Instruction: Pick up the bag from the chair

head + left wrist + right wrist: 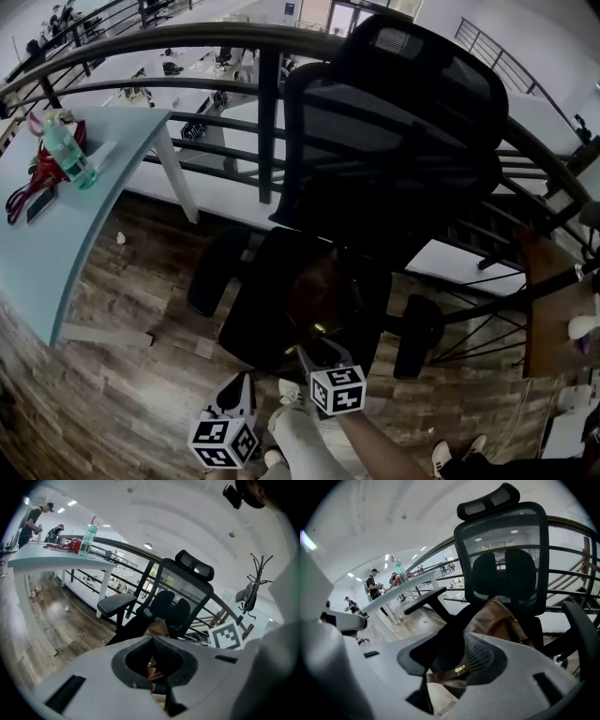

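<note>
A brown leather bag (314, 286) lies on the seat of a black mesh office chair (403, 122). In the right gripper view the bag (499, 620) leans against the backrest. Its strap (450, 674), with a gold buckle, runs across the gap of my right gripper (452, 653). That gripper is open, its pads clear of the strap. In the head view the right gripper (314, 349) sits at the seat's front edge. My left gripper (242, 382) hangs lower left of the seat, its pads meeting, holding nothing. The left gripper view shows the bag (157, 629) just beyond the left gripper (151, 641).
A pale blue table (56, 244) stands at left with a green bottle (67, 150) and red cords (37, 178). A dark railing (187, 42) runs behind the chair. A wooden table (548, 309) is at right. The chair's armrests (211, 272) flank the seat. The person's legs (305, 441) are below.
</note>
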Motion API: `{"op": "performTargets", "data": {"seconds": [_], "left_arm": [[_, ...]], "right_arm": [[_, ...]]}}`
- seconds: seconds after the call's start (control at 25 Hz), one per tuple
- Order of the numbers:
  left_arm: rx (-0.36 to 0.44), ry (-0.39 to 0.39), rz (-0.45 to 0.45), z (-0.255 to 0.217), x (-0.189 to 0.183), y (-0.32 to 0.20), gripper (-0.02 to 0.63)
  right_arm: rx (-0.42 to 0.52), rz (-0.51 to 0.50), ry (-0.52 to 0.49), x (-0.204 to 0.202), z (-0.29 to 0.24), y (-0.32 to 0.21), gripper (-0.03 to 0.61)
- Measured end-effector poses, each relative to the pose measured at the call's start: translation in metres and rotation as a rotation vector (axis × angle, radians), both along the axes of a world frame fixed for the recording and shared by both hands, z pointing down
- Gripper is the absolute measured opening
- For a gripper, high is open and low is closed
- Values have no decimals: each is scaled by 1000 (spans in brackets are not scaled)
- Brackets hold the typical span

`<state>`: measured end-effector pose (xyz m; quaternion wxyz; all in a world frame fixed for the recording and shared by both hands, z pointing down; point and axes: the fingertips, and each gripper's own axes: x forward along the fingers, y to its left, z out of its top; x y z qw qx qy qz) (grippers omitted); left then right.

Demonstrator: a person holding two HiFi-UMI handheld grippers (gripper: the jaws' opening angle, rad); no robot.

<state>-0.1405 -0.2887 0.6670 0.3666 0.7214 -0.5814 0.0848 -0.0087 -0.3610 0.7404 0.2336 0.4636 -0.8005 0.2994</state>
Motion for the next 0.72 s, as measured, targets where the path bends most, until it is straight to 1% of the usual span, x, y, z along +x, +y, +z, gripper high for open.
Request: {"op": "performTargets", "data": {"seconds": [0.32, 0.6, 0.72], "left_arm": [[-31, 8, 1, 38, 0, -21, 3], [-49, 4, -6, 65, -2, -34, 3], [-52, 3, -6, 71, -2, -39, 3]], "right_arm": [[-47, 4, 87, 1, 78, -29, 184], [-94, 51, 136, 6, 136, -55, 207], [-108, 38, 168, 6, 153, -63, 209]]}}
